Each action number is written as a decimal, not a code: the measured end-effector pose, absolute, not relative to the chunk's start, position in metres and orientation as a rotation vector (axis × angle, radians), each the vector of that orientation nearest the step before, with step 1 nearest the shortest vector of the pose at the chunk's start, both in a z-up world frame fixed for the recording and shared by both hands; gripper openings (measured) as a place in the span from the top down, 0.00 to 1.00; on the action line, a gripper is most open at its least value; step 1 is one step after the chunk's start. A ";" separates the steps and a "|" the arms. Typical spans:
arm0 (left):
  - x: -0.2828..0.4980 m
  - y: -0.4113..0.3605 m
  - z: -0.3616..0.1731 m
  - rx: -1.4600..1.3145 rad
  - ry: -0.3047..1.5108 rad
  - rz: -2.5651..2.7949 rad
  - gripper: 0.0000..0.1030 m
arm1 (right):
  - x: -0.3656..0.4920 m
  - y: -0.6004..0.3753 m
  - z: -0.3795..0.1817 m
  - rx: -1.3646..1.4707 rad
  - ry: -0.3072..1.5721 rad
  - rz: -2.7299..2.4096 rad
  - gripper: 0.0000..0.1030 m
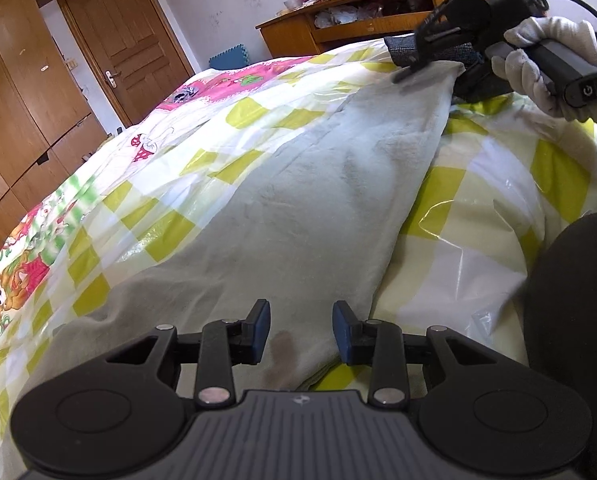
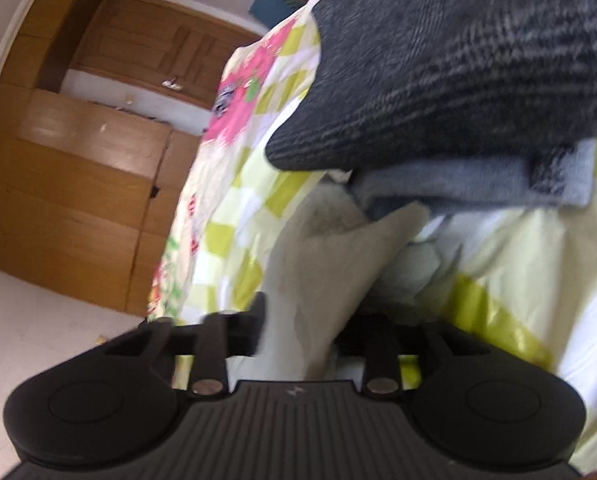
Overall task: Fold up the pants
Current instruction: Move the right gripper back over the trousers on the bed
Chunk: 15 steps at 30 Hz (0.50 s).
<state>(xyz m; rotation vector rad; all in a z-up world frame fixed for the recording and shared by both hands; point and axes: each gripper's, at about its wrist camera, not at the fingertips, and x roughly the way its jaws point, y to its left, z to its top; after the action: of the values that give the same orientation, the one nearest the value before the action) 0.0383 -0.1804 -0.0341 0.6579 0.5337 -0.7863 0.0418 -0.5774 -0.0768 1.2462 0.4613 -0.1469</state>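
Left wrist view first: your left gripper (image 1: 300, 330) sits low over the near end of the pants (image 1: 298, 200), jaws apart, blue pads (image 1: 261, 330) on either side of a dark stain, and the pads don't look like they're pressing on the cloth. The pants are pale grey-green and fleecy, lying in a long strip across the checked bedspread (image 1: 178, 224) from you toward the far right. Their left edge runs clean, with loads of bare bed on that side out to the wooden door (image 1: 126, 40). The right edge is tighter: a dark shape (image 1: 570, 320) fills the near-right corner. At the far end, your gloved hand (image 1: 546, 64) holds the right gripper (image 1: 422, 60) right at the pants' far tip, just beside a dark grey knitted cloth (image 1: 430, 54).

Right wrist view, pretty blurry: your right gripper (image 2: 302, 332) has its jaws apart with a corner of the pants (image 2: 330, 264) poking up between them. Can't tell if the pads actually touch it. The knitted cloth (image 2: 458, 64) crowds the far side; the wardrobe (image 2: 78, 168) and floor (image 2: 38, 312) are off to the left past the bed edge.
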 end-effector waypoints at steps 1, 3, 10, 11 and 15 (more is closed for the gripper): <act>0.038 -0.181 -0.035 0.663 0.530 -0.785 0.54 | 0.043 -0.575 -0.077 1.235 0.456 -0.147 0.56; 0.039 -0.183 -0.035 0.671 0.527 -0.779 0.52 | 0.051 -0.569 -0.077 1.198 0.468 -0.172 0.76; 0.043 -0.174 -0.036 0.656 0.536 -0.704 0.47 | 0.050 -0.568 -0.042 1.230 0.342 -0.127 0.96; 0.046 -0.173 -0.040 0.647 0.560 -0.721 0.47 | 0.050 -0.567 -0.033 1.219 0.331 -0.119 0.96; 0.045 -0.173 -0.028 0.578 0.561 -0.804 0.46 | 0.055 -0.556 0.005 1.116 0.314 -0.129 0.96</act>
<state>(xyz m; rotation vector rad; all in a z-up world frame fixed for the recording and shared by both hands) 0.0448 -0.1725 -0.0279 0.5778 0.5610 -0.8041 0.0552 -0.5558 0.0046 1.1164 0.3136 -0.1290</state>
